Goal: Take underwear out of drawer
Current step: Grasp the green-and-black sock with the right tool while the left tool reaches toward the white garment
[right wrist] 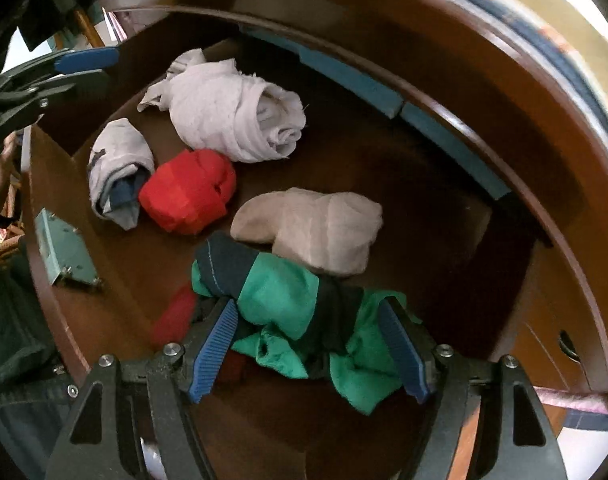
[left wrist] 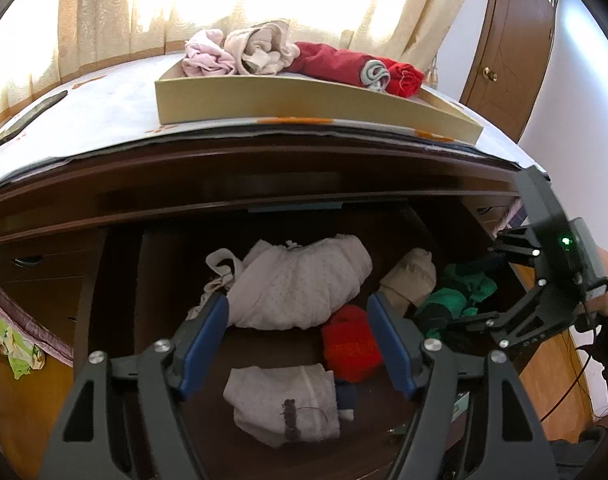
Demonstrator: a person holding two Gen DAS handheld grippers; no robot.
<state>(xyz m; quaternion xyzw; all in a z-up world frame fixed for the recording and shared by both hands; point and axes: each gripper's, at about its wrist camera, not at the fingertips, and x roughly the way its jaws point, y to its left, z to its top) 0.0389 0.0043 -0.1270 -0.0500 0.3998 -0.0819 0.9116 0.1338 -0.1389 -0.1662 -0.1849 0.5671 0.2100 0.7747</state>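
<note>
Left wrist: left gripper [left wrist: 298, 344] wide open, empty, over open drawer [left wrist: 116, 280] holding white bundle [left wrist: 300, 284], red roll [left wrist: 350, 344], folded white piece [left wrist: 284, 404], beige roll [left wrist: 410, 280], green underwear [left wrist: 460, 296]; right gripper [left wrist: 456, 284] at right by green underwear, box [left wrist: 304, 104] on top with more clothes. Right wrist: right gripper [right wrist: 312, 348] open, pads either side of green underwear [right wrist: 284, 304], not visibly pressing; white bundle [right wrist: 240, 116], red roll [right wrist: 188, 192], beige roll [right wrist: 316, 228] behind, left gripper [right wrist: 82, 68] upper left.
</note>
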